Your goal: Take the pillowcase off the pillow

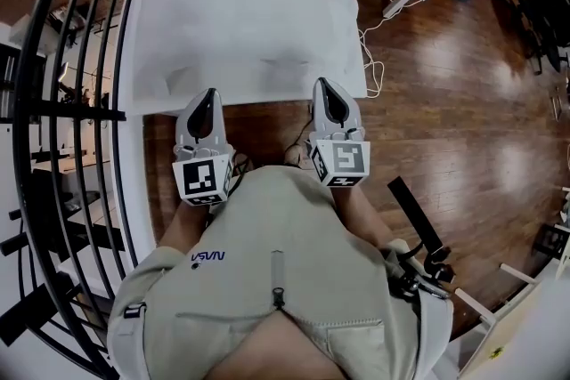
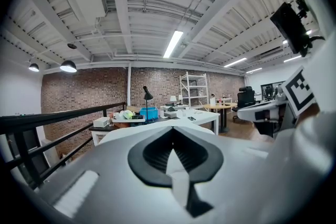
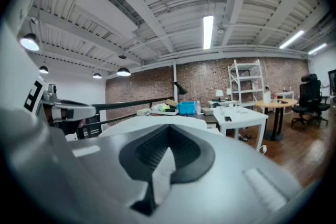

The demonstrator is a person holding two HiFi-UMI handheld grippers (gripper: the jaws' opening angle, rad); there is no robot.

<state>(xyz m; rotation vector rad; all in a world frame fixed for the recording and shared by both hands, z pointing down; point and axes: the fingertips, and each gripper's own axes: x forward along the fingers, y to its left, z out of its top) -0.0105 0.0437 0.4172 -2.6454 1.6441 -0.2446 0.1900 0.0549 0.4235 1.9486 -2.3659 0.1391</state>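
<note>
White pillow in its white fabric pillowcase [image 1: 245, 13] lies flat on the white table [image 1: 142, 107] and covers most of the top, with faint creases near the near edge. Pillowcase still on. Left gripper [image 1: 208, 95] and right gripper [image 1: 324, 86] are held side by side, pointing at the near edge, tips just over it in the head view; contact can't be told. Both jaws are clenched with nothing between them, seen in the left gripper [image 2: 171, 131] and right gripper [image 3: 168, 129] views. Brown wood floor [image 1: 463, 102] below, white cable [image 1: 372, 49] right of table, black metal railing [image 1: 62, 111] left.
</note>
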